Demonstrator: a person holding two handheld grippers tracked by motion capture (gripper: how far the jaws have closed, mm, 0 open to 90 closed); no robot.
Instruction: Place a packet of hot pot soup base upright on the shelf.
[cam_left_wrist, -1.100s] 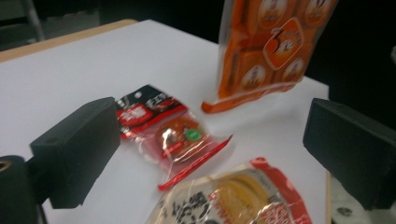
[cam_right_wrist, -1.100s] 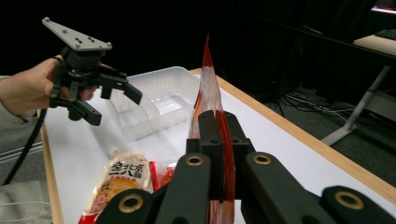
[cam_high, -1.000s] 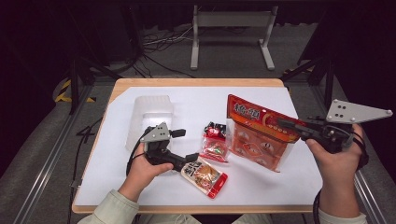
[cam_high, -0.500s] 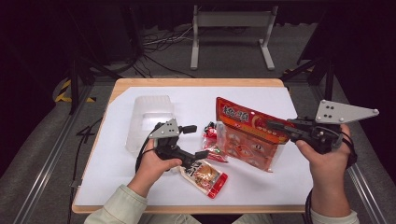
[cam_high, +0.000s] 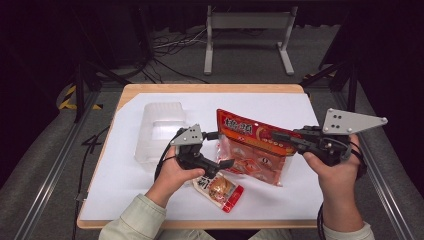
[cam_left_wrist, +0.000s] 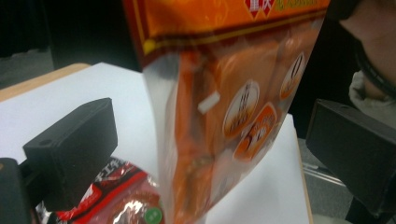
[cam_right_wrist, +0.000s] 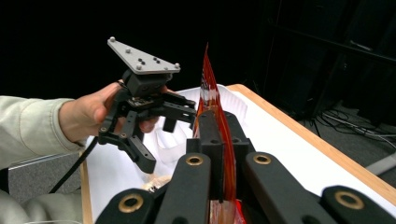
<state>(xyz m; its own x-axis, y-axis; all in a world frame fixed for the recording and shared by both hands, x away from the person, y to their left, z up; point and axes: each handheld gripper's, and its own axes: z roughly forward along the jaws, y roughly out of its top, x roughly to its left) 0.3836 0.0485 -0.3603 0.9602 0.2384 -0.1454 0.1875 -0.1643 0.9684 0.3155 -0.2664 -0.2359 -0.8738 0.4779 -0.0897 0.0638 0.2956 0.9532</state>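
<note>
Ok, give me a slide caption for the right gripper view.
Right gripper clamps the orange snack bag edge-on while the open left gripper waits beside it.

room: dark | floor (cam_high: 240, 60): grey, cables (cam_high: 170, 50) | metal stand (cam_high: 247, 35) behind wooden table (cam_high: 210, 88)

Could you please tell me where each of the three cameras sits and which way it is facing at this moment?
High view: above the person's side, looking forward and down on the table; both forearms, left gripper, right gripper.
Left gripper view: on the left gripper, looking between its open jaws at the orange bag.
Right gripper view: on the right gripper, looking along jaws shut on the bag's edge toward the other hand.
Shared: the orange bag appears in all three; the clear container in two.
</note>
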